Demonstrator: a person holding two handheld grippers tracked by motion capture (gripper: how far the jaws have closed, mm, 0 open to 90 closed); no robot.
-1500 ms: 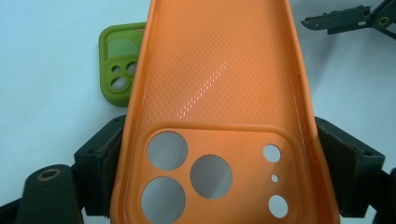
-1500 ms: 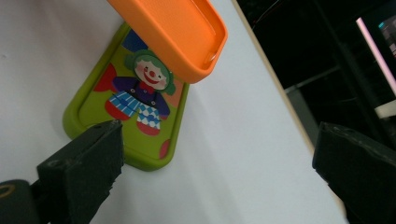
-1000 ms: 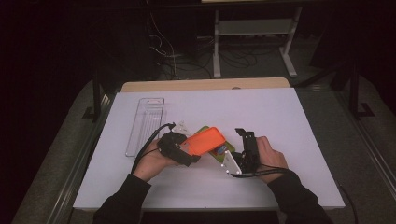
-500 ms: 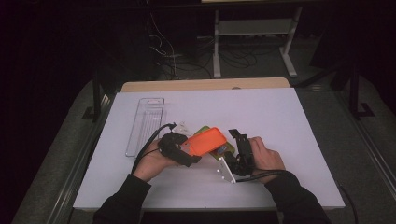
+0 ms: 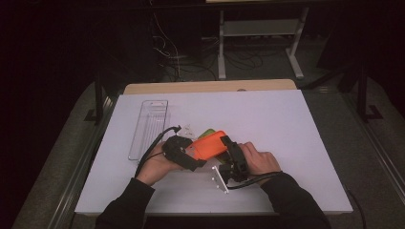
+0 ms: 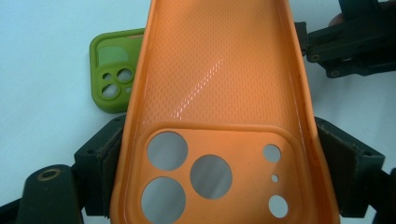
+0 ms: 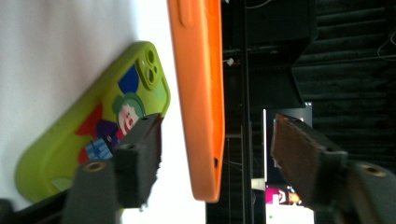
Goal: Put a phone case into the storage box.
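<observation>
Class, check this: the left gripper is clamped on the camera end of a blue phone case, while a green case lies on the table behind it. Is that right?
Not quite. The phone case is orange, not blue, as the left gripper view shows. The rest holds: the left gripper is clamped on its camera end, and the green case lies on the table behind.

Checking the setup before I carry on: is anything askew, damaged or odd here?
Nothing looks damaged or spilled. The orange case is clamped across its camera end by the left gripper, and the right gripper has just been closing with the case's far end between its pads, not yet pressed. The green case lies flat on the table.
</observation>
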